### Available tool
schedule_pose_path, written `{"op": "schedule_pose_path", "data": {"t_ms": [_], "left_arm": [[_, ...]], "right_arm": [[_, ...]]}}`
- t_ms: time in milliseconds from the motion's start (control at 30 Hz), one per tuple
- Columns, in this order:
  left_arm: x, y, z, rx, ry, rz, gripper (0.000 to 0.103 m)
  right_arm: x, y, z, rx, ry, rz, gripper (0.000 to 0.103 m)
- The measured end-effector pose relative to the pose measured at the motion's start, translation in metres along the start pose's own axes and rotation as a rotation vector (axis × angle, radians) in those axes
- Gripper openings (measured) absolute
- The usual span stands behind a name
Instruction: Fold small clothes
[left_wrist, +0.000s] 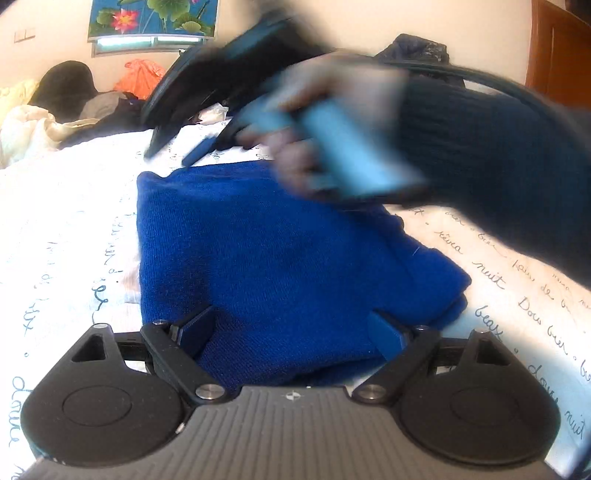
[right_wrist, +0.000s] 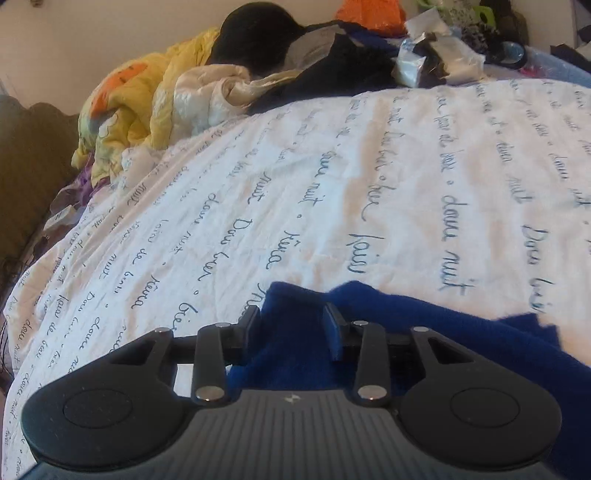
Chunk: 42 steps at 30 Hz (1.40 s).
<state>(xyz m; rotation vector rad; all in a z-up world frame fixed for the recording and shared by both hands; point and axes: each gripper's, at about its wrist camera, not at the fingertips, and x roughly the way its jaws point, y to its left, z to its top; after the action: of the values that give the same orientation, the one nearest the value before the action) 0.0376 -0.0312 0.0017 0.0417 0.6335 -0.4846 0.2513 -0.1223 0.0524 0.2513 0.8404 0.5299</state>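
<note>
Blue knit garment (left_wrist: 280, 266): folded, lying on a bed under a white bedspread (left_wrist: 74, 221) printed with blue handwriting.

Left tongs (left_wrist: 295, 332): spread wide over the near edge of the garment, fingers (left_wrist: 197, 326) resting on the knit at either side, nothing clamped between them.

Right tongs (right_wrist: 293, 332): partly open above a blue fold, fabric lying in the gap; the pads do not press it. In the left view they show as a blur, carried by a hand (left_wrist: 306, 147) in a dark ribbed sleeve (left_wrist: 480, 147) (motion-smeared).

Heap of clothes (right_wrist: 221, 85): yellow, cream, black and orange pieces, at the far edge of the bed.
</note>
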Motion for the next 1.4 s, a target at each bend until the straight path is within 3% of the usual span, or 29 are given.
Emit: {"op": "schedule_pose_path", "data": {"t_ms": [33, 67, 133, 200, 233, 267, 333, 400, 467, 533, 600, 633, 767, 800, 833, 867, 933, 1000, 1067, 1133, 1200, 1300, 1367, 1400], "left_arm": [[0.000, 0.001, 0.000, -0.004, -0.001, -0.005, 0.090], [-0.001, 0.002, 0.000, -0.008, -0.002, -0.010, 0.091], [0.001, 0.004, 0.002, -0.008, 0.001, -0.017, 0.093], [0.001, 0.004, 0.003, 0.000, 0.003, -0.016, 0.093], [-0.001, 0.003, 0.003, 0.004, 0.002, -0.015, 0.093], [-0.004, 0.004, 0.003, 0.000, -0.005, -0.004, 0.093], [-0.022, 0.005, 0.000, -0.021, -0.030, 0.036, 0.092], [-0.044, 0.011, -0.007, -0.066, -0.044, 0.045, 0.098], [-0.058, 0.018, -0.014, -0.114, -0.035, 0.076, 0.097], [-0.065, 0.024, -0.016, -0.159, -0.023, 0.105, 0.092], [-0.068, 0.022, -0.014, -0.173, -0.023, 0.107, 0.087], [-0.068, 0.020, -0.010, -0.153, -0.029, 0.117, 0.087], [-0.051, 0.009, -0.002, -0.047, 0.003, 0.161, 0.085], [-0.046, 0.010, -0.003, -0.044, 0.024, 0.166, 0.072], [-0.039, 0.017, -0.005, -0.059, 0.051, 0.171, 0.065], [-0.037, 0.024, -0.006, -0.092, 0.056, 0.152, 0.063], [-0.040, 0.032, -0.008, -0.121, 0.059, 0.141, 0.061], [-0.043, 0.032, -0.012, -0.103, 0.056, 0.144, 0.063], [-0.046, 0.034, -0.010, -0.123, 0.069, 0.135, 0.063], [-0.059, 0.039, -0.004, -0.187, 0.058, 0.103, 0.065], [-0.066, 0.040, 0.005, -0.218, 0.012, 0.088, 0.074], [-0.056, 0.030, 0.023, -0.180, -0.021, 0.073, 0.074], [-0.036, 0.020, 0.032, -0.147, -0.003, 0.038, 0.075], [-0.026, 0.018, 0.033, -0.142, 0.018, 0.027, 0.075]], "right_arm": [[-0.025, -0.004, -0.008, 0.011, -0.030, 0.075, 0.043], [-0.043, -0.008, -0.017, 0.028, -0.039, 0.123, 0.056], [-0.061, -0.019, -0.036, 0.054, 0.002, 0.134, 0.077], [-0.054, -0.036, -0.056, 0.027, 0.067, 0.047, 0.079], [-0.061, -0.043, -0.067, -0.041, -0.016, 0.082, 0.079], [-0.068, -0.048, -0.072, -0.039, -0.034, 0.065, 0.078], [-0.099, -0.048, -0.074, 0.073, -0.060, 0.012, 0.079], [-0.135, -0.051, -0.083, 0.139, -0.100, 0.040, 0.080], [-0.169, -0.062, -0.102, 0.177, -0.134, 0.076, 0.080], [-0.184, -0.071, -0.121, 0.207, -0.094, 0.061, 0.080], [-0.188, -0.076, -0.136, 0.216, -0.046, 0.047, 0.061], [-0.186, -0.077, -0.142, 0.225, -0.008, 0.056, 0.037], [-0.170, -0.075, -0.157, 0.200, 0.061, 0.011, 0.031], [-0.170, -0.073, -0.157, 0.185, 0.055, 0.012, 0.029], [-0.170, -0.070, -0.157, 0.173, 0.058, 0.014, 0.013], [-0.172, -0.068, -0.157, 0.165, 0.061, 0.020, 0.004], [-0.180, -0.065, -0.158, 0.127, 0.047, 0.025, 0.004], [-0.177, -0.073, -0.166, 0.090, 0.081, -0.068, 0.003], [-0.180, -0.086, -0.171, 0.133, 0.064, -0.026, 0.003], [-0.191, -0.089, -0.166, 0.198, 0.048, -0.008, 0.006], [-0.205, -0.086, -0.157, 0.237, -0.027, 0.030, 0.008], [-0.205, -0.074, -0.131, 0.236, -0.120, 0.081, 0.022], [-0.185, -0.060, -0.111, 0.201, -0.128, 0.096, 0.042], [-0.169, -0.054, -0.103, 0.186, -0.120, 0.094, 0.058]]}}
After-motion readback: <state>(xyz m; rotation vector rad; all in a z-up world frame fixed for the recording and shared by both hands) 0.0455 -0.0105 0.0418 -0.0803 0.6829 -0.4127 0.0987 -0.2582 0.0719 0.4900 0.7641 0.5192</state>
